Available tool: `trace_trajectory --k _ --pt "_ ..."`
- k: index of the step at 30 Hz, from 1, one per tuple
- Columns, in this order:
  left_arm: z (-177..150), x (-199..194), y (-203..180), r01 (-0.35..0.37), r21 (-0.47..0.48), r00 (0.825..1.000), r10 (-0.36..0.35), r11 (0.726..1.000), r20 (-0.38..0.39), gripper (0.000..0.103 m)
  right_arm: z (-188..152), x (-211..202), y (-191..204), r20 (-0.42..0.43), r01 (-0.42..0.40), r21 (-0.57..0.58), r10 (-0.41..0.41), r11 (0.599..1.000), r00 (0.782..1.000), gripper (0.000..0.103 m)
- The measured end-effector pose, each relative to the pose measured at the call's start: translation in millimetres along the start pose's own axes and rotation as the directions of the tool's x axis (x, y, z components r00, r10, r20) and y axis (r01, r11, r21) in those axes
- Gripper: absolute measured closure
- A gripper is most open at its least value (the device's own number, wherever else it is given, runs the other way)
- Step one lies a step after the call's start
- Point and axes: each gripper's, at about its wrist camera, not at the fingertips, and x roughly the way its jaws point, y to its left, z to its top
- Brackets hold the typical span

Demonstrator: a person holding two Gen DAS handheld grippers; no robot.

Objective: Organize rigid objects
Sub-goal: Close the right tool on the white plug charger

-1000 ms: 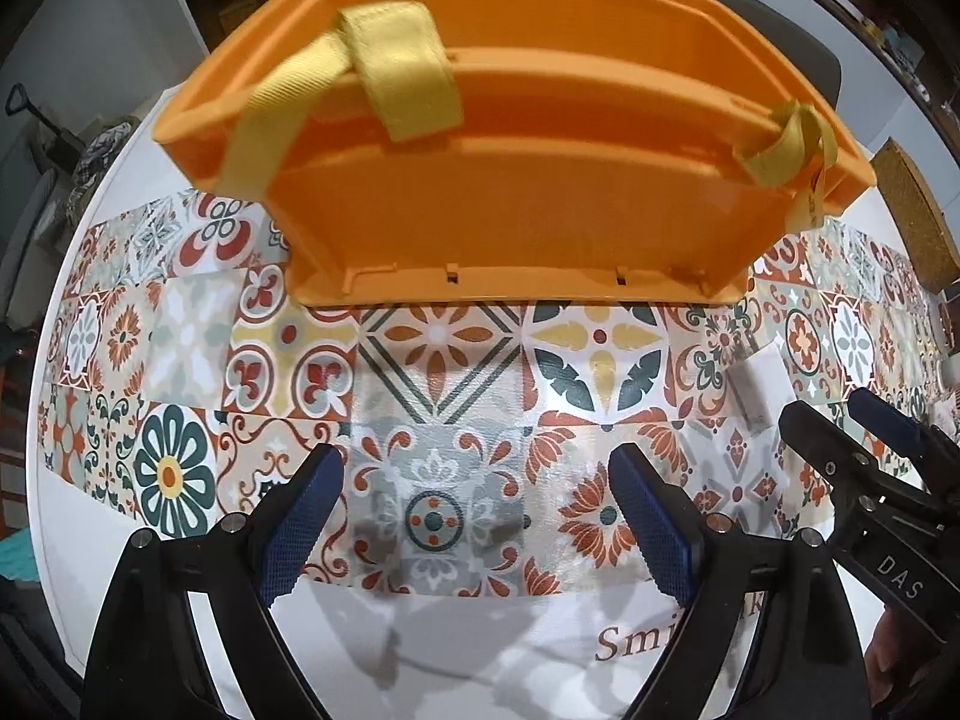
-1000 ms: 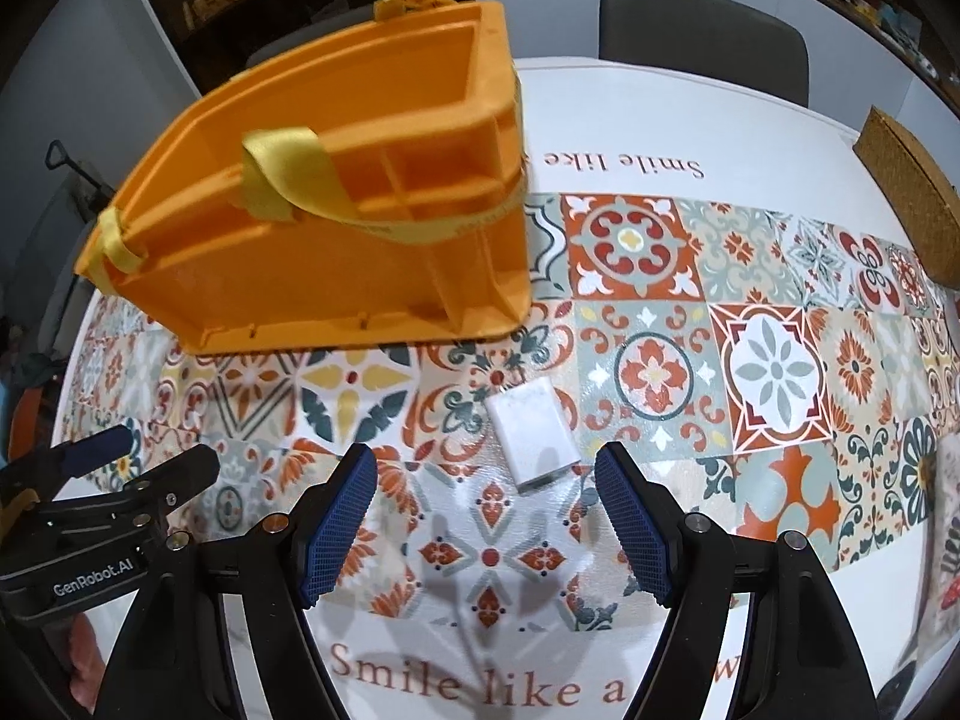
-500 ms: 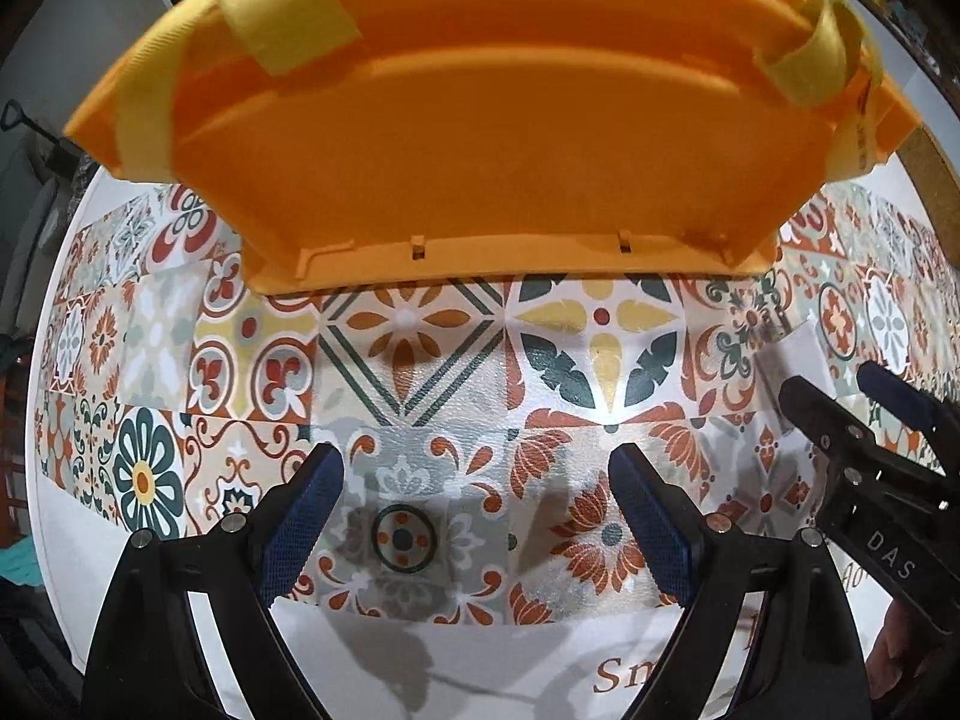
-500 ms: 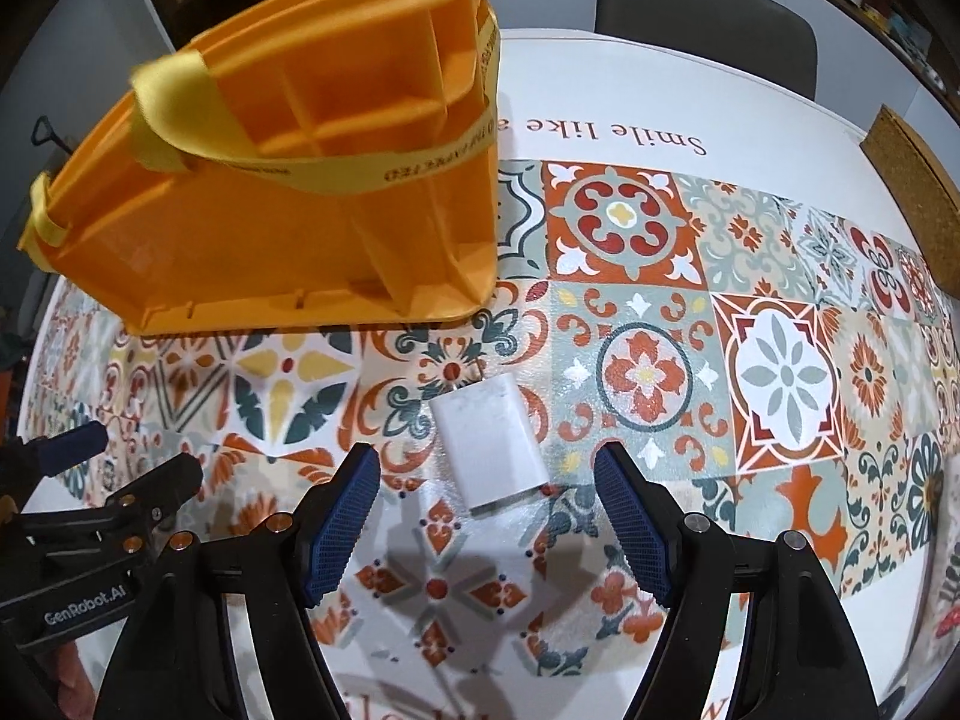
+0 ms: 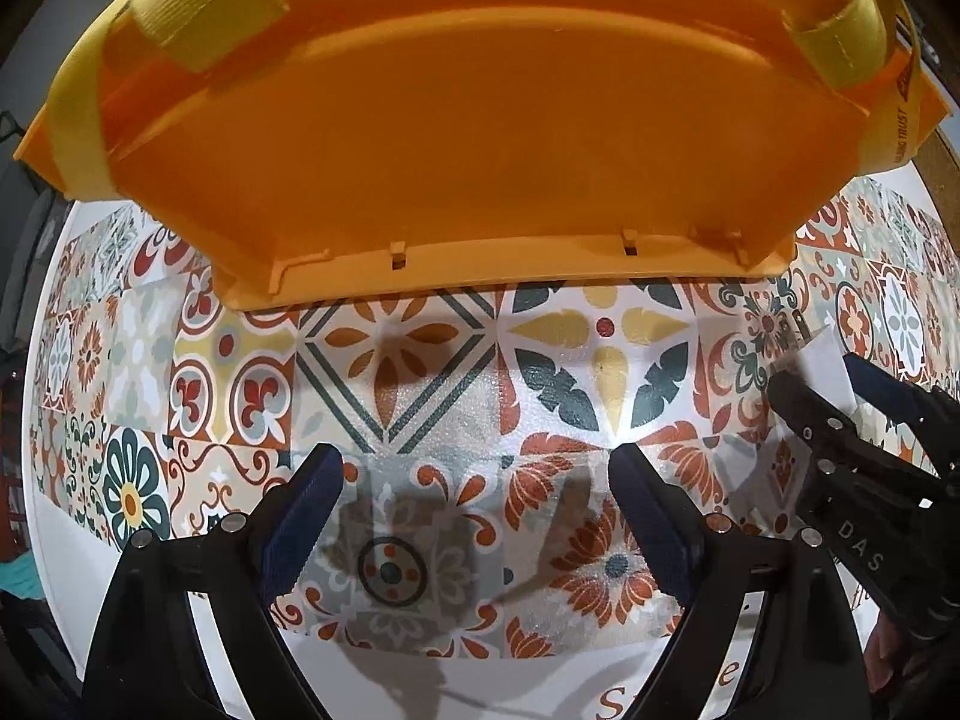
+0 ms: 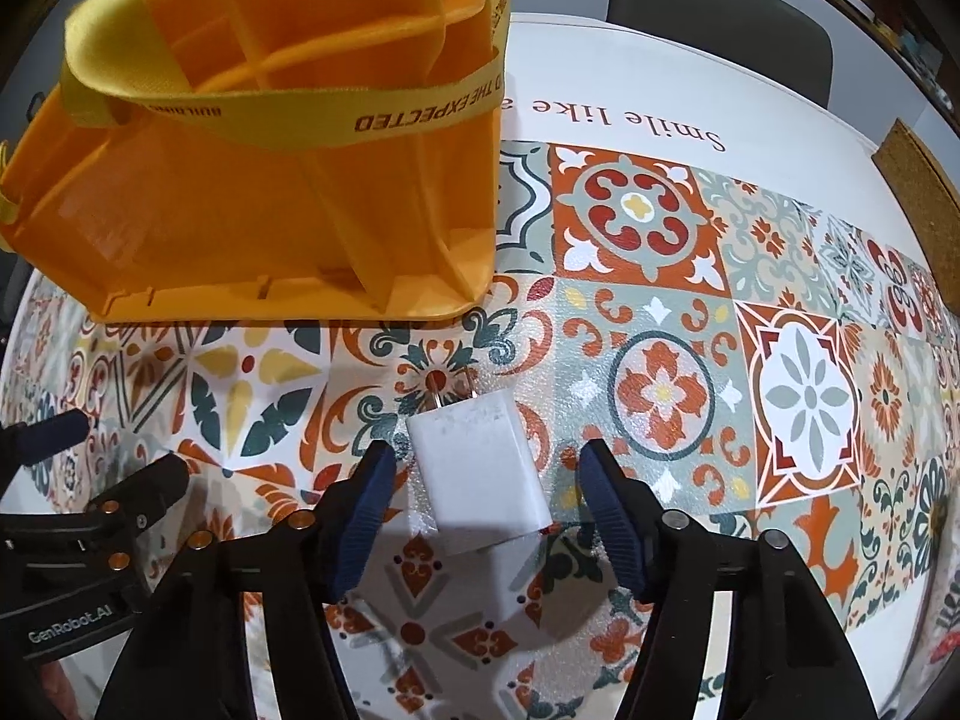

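Observation:
A white plug-in charger [image 6: 474, 456] lies flat on the patterned tablecloth [image 6: 804, 396], prongs pointing toward the orange caddy [image 6: 270, 198]. My right gripper [image 6: 487, 471] straddles the charger. Its jaws are closing, and a gap still shows on each side between pad and charger. The caddy has yellow straps and inner dividers and fills the top of the left wrist view [image 5: 480, 120]. My left gripper [image 5: 474, 468] hangs open over bare tablecloth just in front of the caddy, with nothing between its fingers. The charger's corner [image 5: 825, 345] peeks out by the right gripper [image 5: 819, 378].
A grey chair [image 6: 720, 18] stands at the table's far side. A cork board [image 6: 918, 192] lies at the far right edge. The white table border carries the printed words "Smile like a". The left gripper [image 6: 120, 447] sits at the lower left of the right wrist view.
Both grippers have sunk toward the table, so the caddy and charger look larger. The right jaws have narrowed around the charger; the left jaws kept their width.

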Motion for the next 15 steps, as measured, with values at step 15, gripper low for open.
trace_trajectory --k 15 --pt "-6.1 -11.5 -4.2 -0.007 0.02 1.0 0.007 1.0 0.028 0.012 -11.2 -6.0 2.1 0.019 0.008 0.023 -0.008 1.0 1.0 0.065"
